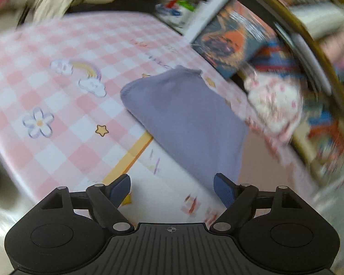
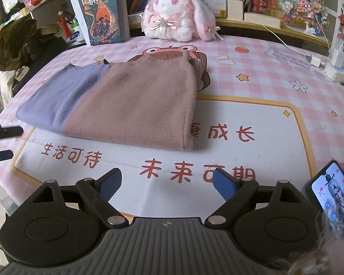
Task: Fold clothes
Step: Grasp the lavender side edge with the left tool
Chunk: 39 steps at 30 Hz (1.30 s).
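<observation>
A folded garment lies flat on the pink checked table mat [image 2: 252, 87]. Its pink-brown fleece part [image 2: 137, 105] lies over a lilac part [image 2: 59, 98]. In the blurred left wrist view only the lilac part [image 1: 185, 119] shows. My right gripper [image 2: 167, 184] is open and empty, above the mat in front of the garment's near edge. My left gripper [image 1: 172, 189] is open and empty, just short of the lilac part's near corner. Its fingertips [image 2: 2, 154] show at the left edge of the right wrist view.
A white and pink plush rabbit [image 2: 176, 18] and an upright book [image 2: 103, 13] stand at the back of the table, before shelves of books. A phone [image 2: 334, 197] stands at the near right. A white charger and cable [image 2: 332, 61] lie far right. Clothes hang at far left [image 2: 13, 43].
</observation>
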{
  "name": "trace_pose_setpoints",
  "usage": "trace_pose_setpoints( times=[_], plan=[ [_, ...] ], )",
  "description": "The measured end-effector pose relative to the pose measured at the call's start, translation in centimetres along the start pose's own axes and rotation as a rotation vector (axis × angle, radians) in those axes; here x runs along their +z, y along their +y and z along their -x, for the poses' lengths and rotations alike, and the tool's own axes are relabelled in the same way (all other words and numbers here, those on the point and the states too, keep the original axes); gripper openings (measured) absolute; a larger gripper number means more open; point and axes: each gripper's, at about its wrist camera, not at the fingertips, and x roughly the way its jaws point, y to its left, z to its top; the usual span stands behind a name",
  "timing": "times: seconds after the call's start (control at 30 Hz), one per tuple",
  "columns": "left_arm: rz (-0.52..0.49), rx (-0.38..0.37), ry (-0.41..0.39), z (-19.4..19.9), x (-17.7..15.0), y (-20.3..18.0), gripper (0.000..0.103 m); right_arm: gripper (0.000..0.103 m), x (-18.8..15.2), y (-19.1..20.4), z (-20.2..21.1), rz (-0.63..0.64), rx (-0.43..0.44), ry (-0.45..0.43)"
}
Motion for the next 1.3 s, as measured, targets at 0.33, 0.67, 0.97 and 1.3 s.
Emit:
trace_pose_setpoints(
  times=[0.33, 0.67, 0.97, 1.3],
  plan=[
    [0.4, -0.124, -0.008, -3.2, 3.3, 4.5, 0.078, 0.087, 1.4, 1.1, -1.0, -0.028, -0.041, 0.005],
    [0.45, -0.083, 0.007, -5.9, 5.2, 5.1, 0.014, 0.082, 4.2, 0.0, -0.9, -0.166, -0.104, -0.074],
    [-0.061, -0.165, -0.09, -4.1, 5.8, -0.8, 0.013, 0.063, 5.9, -1.2, -3.2, -0.244, -0.202, -0.036],
    [0.138, -0.159, 0.03, -8.4, 5.7, 2.4, 0.045, 0.056, 5.7, -0.7, -5.4, -0.245, -0.213, 0.035]
  ],
)
